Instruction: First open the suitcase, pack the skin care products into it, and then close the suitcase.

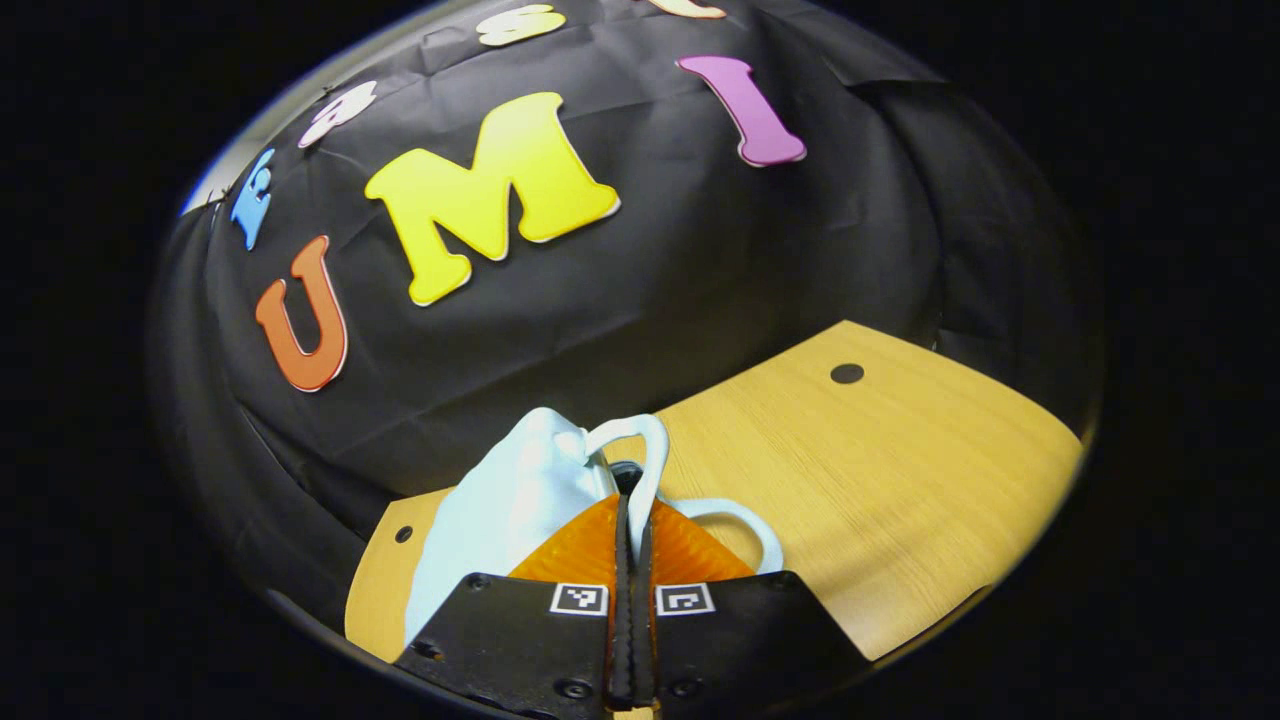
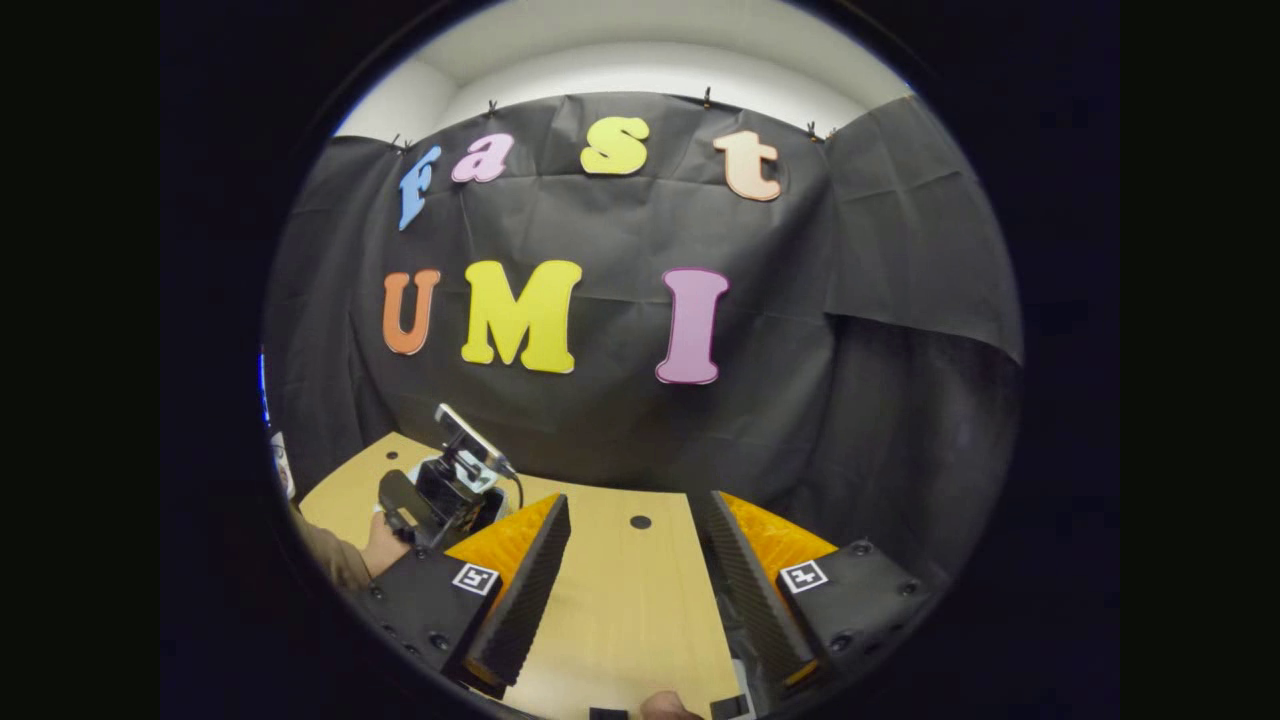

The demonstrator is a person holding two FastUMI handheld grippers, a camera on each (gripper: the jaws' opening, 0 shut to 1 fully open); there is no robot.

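Suitcase handle [image 1: 640, 455] between left tool [image 1: 632, 540] fingers

Pale blue-white suitcase [image 1: 505, 505], small, with two white loop handles, sits near the left far corner of the wooden table, one handle upright and pinched at its base, the other lying rightward.

Pale blue suitcase [image 1: 505, 510], wood-grain table [image 1: 900, 480]

Place: a recording booth, staged rather than lived in.
Backdrop: black cloth wall [image 2: 620, 400] clipped up across the frame's middle, a pale room wall [image 2: 640, 60] above it.
Surface: wood-grain bench [image 2: 630, 600] at bottom, with a round cable hole [image 2: 640, 522].
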